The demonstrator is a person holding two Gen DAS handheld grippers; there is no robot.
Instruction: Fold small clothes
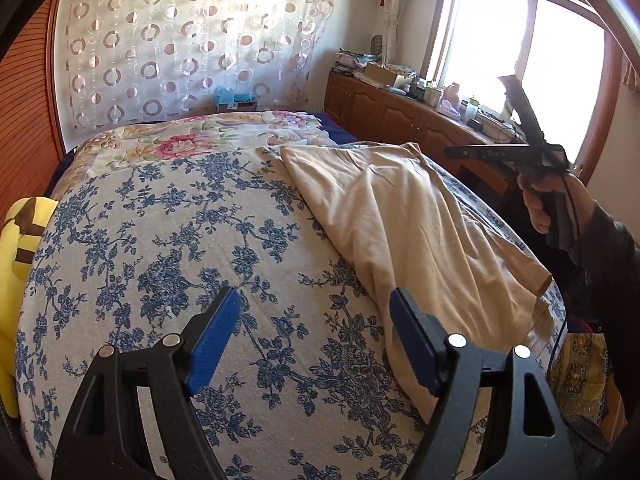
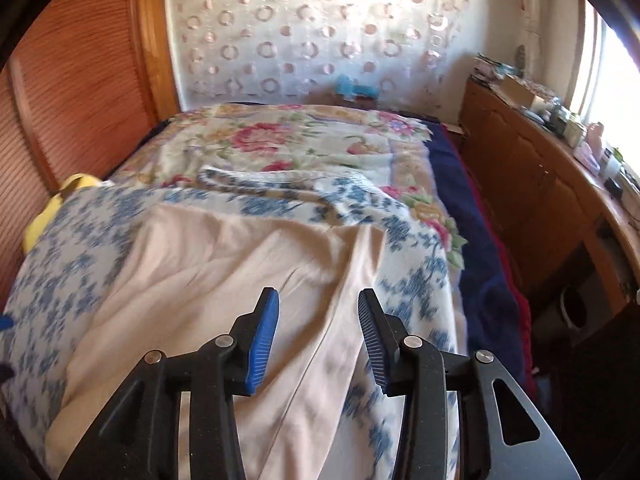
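A cream garment [image 1: 400, 220] lies rumpled on the right part of the blue-flowered bedspread [image 1: 180, 240], one end hanging at the bed's right edge. My left gripper [image 1: 314, 294] hovers open over the bedspread just left of the garment's near edge, with nothing between its blue pads [image 1: 212, 344]. In the right wrist view the garment [image 2: 224, 272] spreads below my right gripper [image 2: 319, 293], whose jaws stand apart above a fold without pressing on it. A hand [image 1: 536, 200] holds that gripper's handle off the bed's right side.
A yellow plush toy [image 1: 20, 248] sits at the bed's left edge. A pink-flowered quilt [image 2: 280, 140] covers the far half of the bed. A wooden cabinet [image 2: 520, 168] with clutter runs along the right under the window. Wooden panelling [image 2: 80, 60] stands on the left.
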